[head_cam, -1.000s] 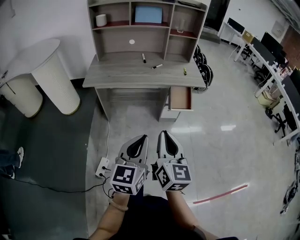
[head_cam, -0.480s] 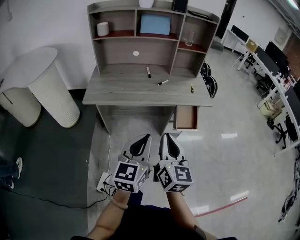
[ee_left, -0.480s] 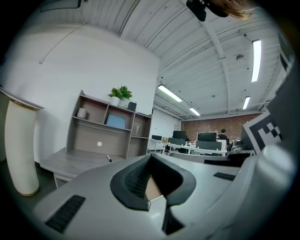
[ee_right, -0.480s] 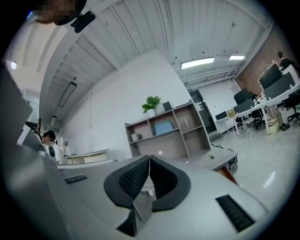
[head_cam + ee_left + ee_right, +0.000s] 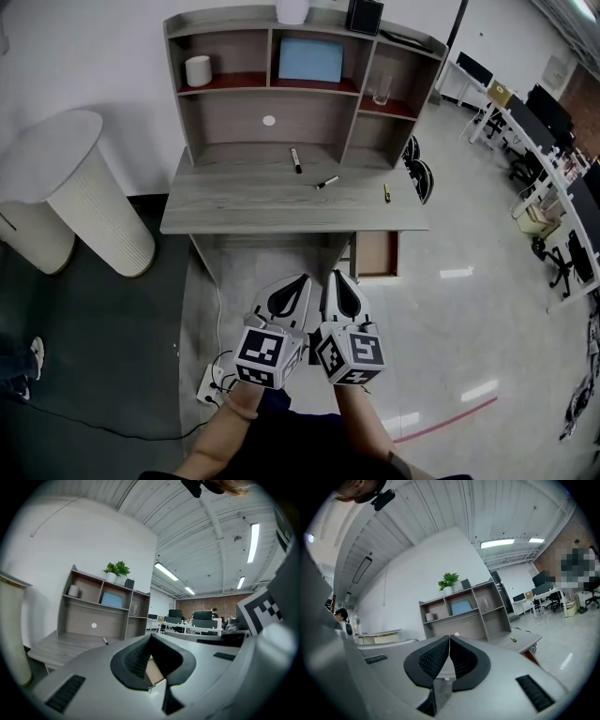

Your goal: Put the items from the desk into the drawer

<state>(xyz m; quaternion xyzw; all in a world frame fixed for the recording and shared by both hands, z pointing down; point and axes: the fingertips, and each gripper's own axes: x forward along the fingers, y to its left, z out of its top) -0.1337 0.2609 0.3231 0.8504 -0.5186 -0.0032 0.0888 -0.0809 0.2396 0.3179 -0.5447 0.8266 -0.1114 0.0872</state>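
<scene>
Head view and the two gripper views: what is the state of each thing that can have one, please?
drawer: pulled open, under the right end of the desk.
left tongs: shut, empty.
right tongs: shut, empty.
black marker: lying flat on the desk.
second marker: lying flat on the desk.
yellow item: lying near the desk's right edge.
glass: upright on the right shelf.

Desk [image 5: 216, 202]: black marker [image 5: 295, 159] near back edge, black-and-white pen [image 5: 327, 182] at centre, small yellow item [image 5: 386, 193] toward right edge. Drawer [image 5: 378, 253] stands open below the front right corner.
</scene>
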